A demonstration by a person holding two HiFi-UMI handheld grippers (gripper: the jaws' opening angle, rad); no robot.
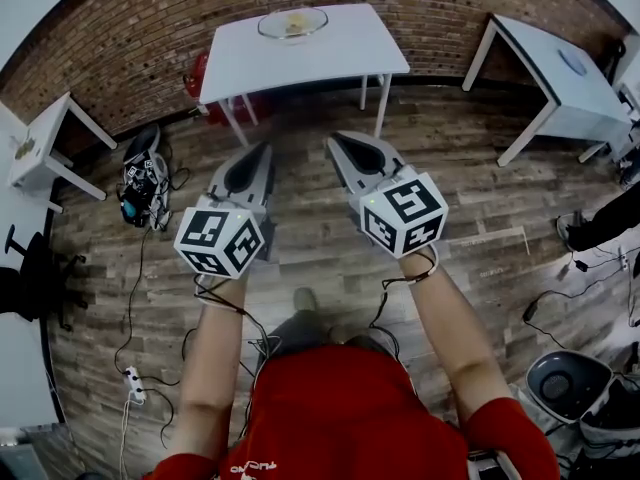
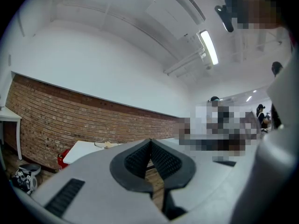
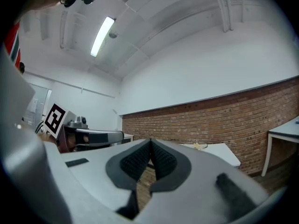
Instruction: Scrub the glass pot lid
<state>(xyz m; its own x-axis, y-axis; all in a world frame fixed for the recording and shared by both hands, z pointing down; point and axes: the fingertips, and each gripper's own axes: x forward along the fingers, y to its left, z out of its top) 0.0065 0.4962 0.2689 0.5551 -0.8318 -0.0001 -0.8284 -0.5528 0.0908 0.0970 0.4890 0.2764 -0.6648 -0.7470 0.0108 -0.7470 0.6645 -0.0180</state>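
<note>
Both pairs of jaws are shut with nothing between them. On the left gripper [image 2: 150, 143] the ribbed black pads [image 2: 136, 161] meet at the tip, and the right gripper [image 3: 150, 143] shows the same, closed and empty. From the head view we hold the two grippers side by side, level and pointing ahead, with a strip of wooden floor [image 1: 300, 228] showing between them. Their marker cubes, the left one [image 1: 220, 240] and the right one [image 1: 405, 213], sit just above our wrists, and thin cables [image 1: 225, 303] trail back from them toward the red shirt [image 1: 345, 408]. Straight ahead and well apart from both tips stands a white table [image 1: 330, 63]. On its far side, near the brick wall [image 1: 130, 23], lies the glass pot lid [image 1: 293, 23]. Something yellowish shows with the lid, but we can't tell what it is. A red object [image 1: 195, 76] sits on the floor by the table's left legs. Off to the right is a second white table [image 1: 555, 73], and to the left a smaller one [image 1: 40, 148]. Near the smaller table, black gear [image 1: 145, 183] lies on the floor, and a power strip [image 1: 133, 384] rests lower left.
</note>
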